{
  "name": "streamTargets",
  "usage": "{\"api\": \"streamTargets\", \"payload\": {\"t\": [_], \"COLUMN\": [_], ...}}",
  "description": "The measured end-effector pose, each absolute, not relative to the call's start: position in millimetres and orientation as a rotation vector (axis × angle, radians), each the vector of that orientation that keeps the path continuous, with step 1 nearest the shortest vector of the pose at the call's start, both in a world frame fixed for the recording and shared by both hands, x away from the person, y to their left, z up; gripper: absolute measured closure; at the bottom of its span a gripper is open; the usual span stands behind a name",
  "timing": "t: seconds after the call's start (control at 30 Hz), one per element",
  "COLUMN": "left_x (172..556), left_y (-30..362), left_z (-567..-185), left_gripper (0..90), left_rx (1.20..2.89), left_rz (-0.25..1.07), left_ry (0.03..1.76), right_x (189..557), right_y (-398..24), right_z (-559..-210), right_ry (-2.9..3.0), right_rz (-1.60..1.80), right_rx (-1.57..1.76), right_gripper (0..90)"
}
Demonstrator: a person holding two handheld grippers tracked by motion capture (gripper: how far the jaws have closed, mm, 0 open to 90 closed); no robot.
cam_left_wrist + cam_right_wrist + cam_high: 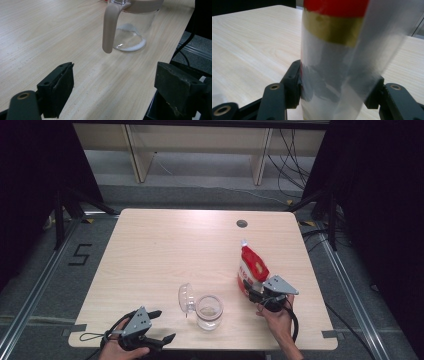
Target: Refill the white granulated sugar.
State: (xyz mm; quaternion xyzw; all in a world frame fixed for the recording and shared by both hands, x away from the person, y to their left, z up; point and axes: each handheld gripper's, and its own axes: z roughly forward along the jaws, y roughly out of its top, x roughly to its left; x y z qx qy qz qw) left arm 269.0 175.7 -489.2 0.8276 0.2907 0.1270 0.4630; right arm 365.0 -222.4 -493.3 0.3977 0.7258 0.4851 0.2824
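The right tool (256, 291) is gripping a red and white bag (251, 268). Its two black jaws press on the sides of the bag near the bottom, one on each side. In the right gripper view the bag (337, 62) stands tall between the jaws, with a red band at the top, a gold band under it and shiny white below. The bag stands up, leaning a little, near the right edge of the table (165, 250), closer to the front edge than to the back. Its top is pinched shut into a small white tip. A hand (277, 320) holds the right tool from the front edge of the table.

The left tool (159, 326) is open and grips nothing. It sits at the front left corner of the table, and its jaws point toward the right. In the left gripper view the two black jaws stand wide apart, with bare wood between them.

A clear jar (209, 311) stands near the front edge, between the two tools. Its round clear lid (186, 297) is flipped open on its left side. In the left gripper view the jar (133, 32) has a beige handle (110, 27) hanging down its side and a little white powder at the bottom. The jar is just beside the bag but they do not touch.

A small dark round hole (242, 223) sits near the back edge of the table.
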Motion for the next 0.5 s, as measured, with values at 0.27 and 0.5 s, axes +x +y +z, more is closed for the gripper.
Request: {"api": "streamTargets", "payload": {"t": [0.27,0.5], "left_x": [268.5,268.0], "left_y": [175.7,175.2], "left_z": [-488.8,-488.6], "left_gripper": [15.6,15.7], "left_rx": [2.024,2.028], "left_rz": [0.308,0.315], "left_ry": [0.719,0.714], "right_x": [354.4,342.5], "right_y": [-227.6,-231.9], "right_z": [-492.8,-492.3], "right_ry": [1.961,1.976], "right_rz": [1.305,1.323], "right_rx": [1.024,1.034], "right_gripper": [46.0,46.2]}}
